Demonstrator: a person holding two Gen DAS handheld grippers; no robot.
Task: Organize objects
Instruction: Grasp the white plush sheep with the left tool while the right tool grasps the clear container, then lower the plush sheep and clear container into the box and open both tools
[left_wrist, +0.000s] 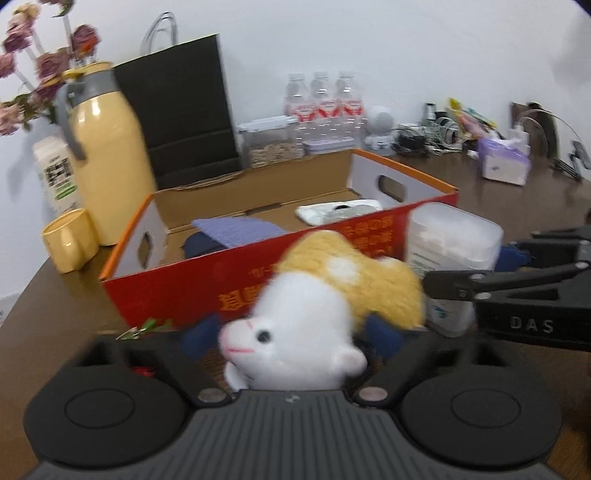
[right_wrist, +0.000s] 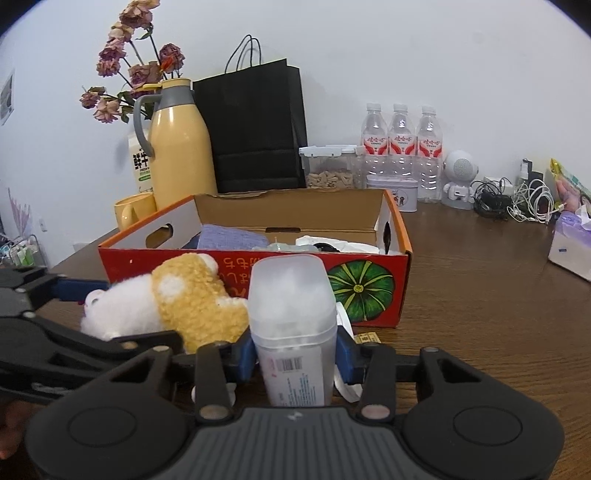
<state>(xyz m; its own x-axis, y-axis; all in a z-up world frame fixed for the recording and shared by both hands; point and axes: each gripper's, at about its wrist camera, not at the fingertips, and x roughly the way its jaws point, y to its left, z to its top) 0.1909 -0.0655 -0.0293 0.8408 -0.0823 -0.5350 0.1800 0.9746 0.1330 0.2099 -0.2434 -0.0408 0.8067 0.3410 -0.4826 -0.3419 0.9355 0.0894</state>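
A white and yellow plush toy (left_wrist: 314, 295) lies on the brown table against the front wall of the red cardboard box (left_wrist: 166, 291). My left gripper (left_wrist: 291, 330) is shut on it, a blue pad pressing each side of its white head. In the right wrist view the same plush toy (right_wrist: 192, 295) lies left of a translucent plastic container of cotton swabs (right_wrist: 291, 306), which stands upright. My right gripper (right_wrist: 294, 354) is shut on that container's lower half. The box (right_wrist: 229, 254) holds a purple cloth (right_wrist: 229, 236) and a white item (right_wrist: 332, 242).
Left of the box stand a yellow thermos jug (right_wrist: 177, 147) and a yellow mug (right_wrist: 129, 210). Behind the box are a black paper bag (right_wrist: 255, 129), a snack container and three water bottles (right_wrist: 400, 144). A tissue pack (right_wrist: 572, 243) and cables (right_wrist: 517, 203) lie at the right.
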